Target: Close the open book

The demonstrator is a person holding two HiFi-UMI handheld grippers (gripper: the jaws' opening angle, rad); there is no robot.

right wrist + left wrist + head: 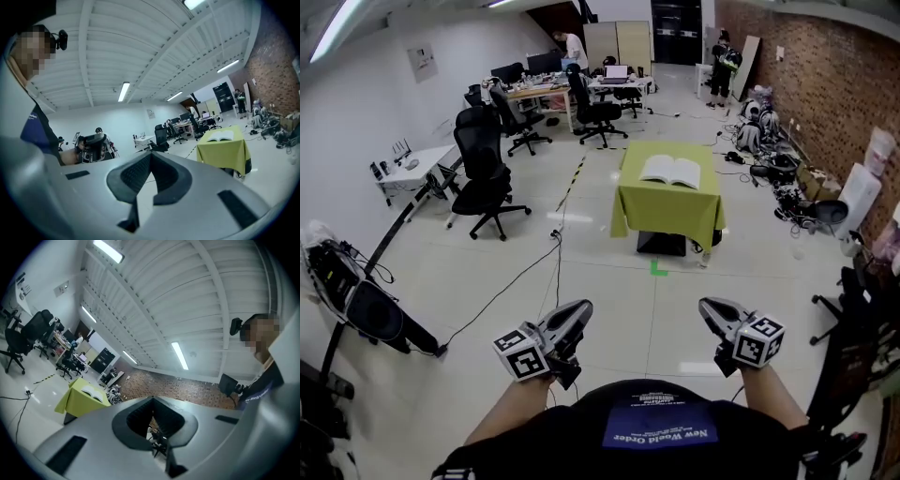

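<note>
Open-plan office: desks with monitors, black swivel chairs

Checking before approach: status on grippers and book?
Left gripper, right gripper shut, empty. Book open on green-clothed table, far ahead, untouched. Floor cable off left, not in path.

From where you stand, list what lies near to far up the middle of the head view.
The left gripper and right gripper side by side → green floor mark → green-draped table → open book on it → black office chair → laptop on the far desk.
</note>
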